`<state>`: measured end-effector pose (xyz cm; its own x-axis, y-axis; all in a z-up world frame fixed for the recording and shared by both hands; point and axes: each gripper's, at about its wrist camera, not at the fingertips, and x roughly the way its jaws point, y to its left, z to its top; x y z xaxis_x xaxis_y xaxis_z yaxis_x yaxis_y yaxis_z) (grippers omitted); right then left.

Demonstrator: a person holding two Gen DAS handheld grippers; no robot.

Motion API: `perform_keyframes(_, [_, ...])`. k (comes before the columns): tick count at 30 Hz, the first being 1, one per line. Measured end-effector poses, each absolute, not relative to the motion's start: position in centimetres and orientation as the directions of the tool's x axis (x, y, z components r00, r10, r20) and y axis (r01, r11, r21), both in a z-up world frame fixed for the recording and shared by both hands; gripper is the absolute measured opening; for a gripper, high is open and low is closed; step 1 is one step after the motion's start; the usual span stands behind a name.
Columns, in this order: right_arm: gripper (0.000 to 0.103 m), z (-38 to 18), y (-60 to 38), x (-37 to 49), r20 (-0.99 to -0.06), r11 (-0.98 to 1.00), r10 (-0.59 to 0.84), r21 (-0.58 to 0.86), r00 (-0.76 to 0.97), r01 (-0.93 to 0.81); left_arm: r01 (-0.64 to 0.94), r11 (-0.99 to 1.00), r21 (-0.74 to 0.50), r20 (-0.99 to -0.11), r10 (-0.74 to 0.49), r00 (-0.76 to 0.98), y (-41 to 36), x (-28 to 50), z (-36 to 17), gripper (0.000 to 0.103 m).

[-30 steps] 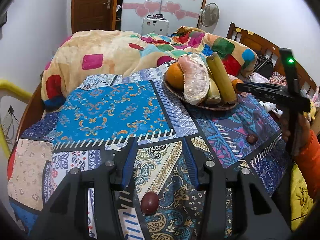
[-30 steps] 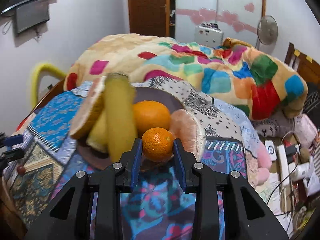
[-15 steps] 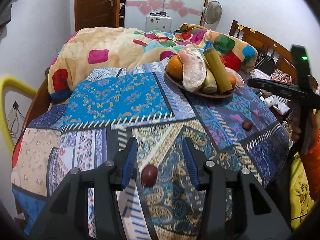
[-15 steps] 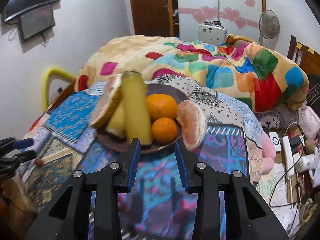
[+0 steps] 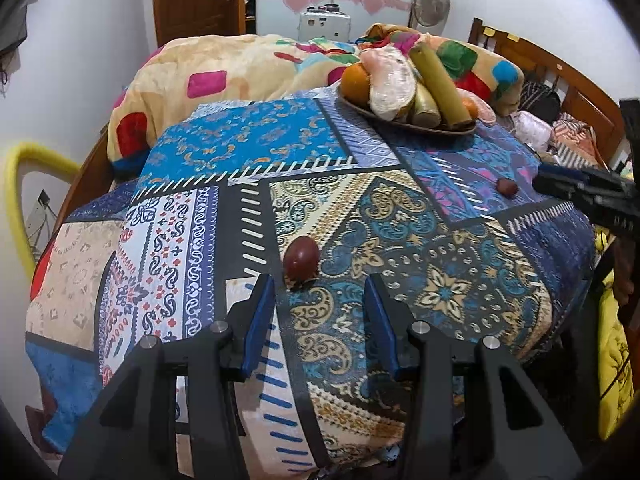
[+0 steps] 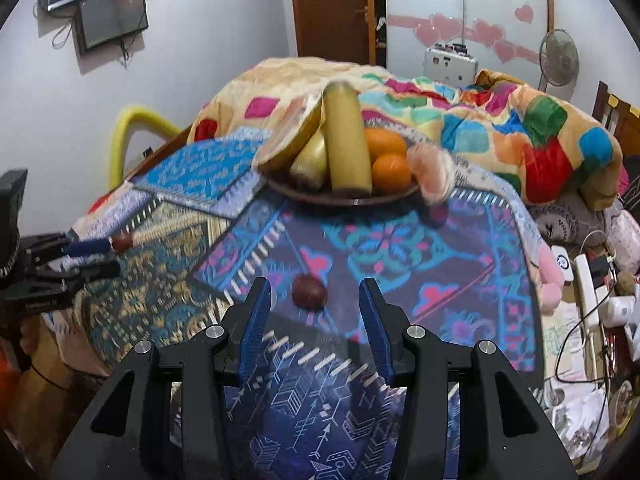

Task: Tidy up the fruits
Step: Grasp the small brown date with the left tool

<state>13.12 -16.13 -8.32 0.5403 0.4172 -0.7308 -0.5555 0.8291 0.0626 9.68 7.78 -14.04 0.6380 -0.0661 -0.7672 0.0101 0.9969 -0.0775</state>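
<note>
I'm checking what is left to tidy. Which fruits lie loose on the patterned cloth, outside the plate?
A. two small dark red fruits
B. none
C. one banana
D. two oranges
A: one dark red fruit lies ahead of the open left gripper, another ahead of the open right gripper; the oranges sit on the plate.

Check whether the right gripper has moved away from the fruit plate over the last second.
Yes. The right gripper has pulled back toward the table's near edge: the plate is now farther ahead, and a dark red fruit lies between its open fingers.
</note>
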Motion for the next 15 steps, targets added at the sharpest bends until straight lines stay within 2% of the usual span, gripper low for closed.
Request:
perform_keyframes(5, [0.042, -9.7, -15.5, 13.9, -0.753, 0.828, 0.411, 0.071, 0.514, -0.557, 0.002, 0.995, -0.101, -0.756, -0.078, 0.649, 8.3, 10.3, -14.2, 0.046])
perform_keyframes(9, [0.041, -10.7, -15.0, 14.8, -0.768, 0.824, 0.414, 0.090, 0.488, -0.559, -0.001, 0.995, -0.104, -0.752, -0.078, 0.655, 8.5, 10.8, -14.3, 0.035])
perform_keyframes(10, [0.039, -10.8, -14.9, 14.9, -0.766, 0.826, 0.410, 0.082, 0.495, -0.557, -0.003, 0.995, -0.102, -0.750, -0.075, 0.658, 8.6, 10.9, -14.3, 0.034])
perform_keyframes(12, [0.032, -10.9, -14.7, 14.9, -0.760, 0.829, 0.399, 0.061, 0.513, -0.555, -0.010, 0.996, -0.094, -0.746, -0.063, 0.662, 8.6, 11.0, -14.4, 0.025])
perform_keyframes(14, [0.018, -10.8, -14.7, 14.8, -0.754, 0.828, 0.402, 0.056, 0.520, -0.558, -0.007, 0.996, -0.084, -0.744, -0.058, 0.666, 8.7, 11.0, -14.4, 0.018])
perform_keyframes(15, [0.017, -10.8, -14.6, 14.7, -0.753, 0.826, 0.404, 0.056, 0.520, -0.561, -0.004, 0.997, -0.083, -0.743, -0.059, 0.667, 8.6, 11.0, -14.4, 0.018])
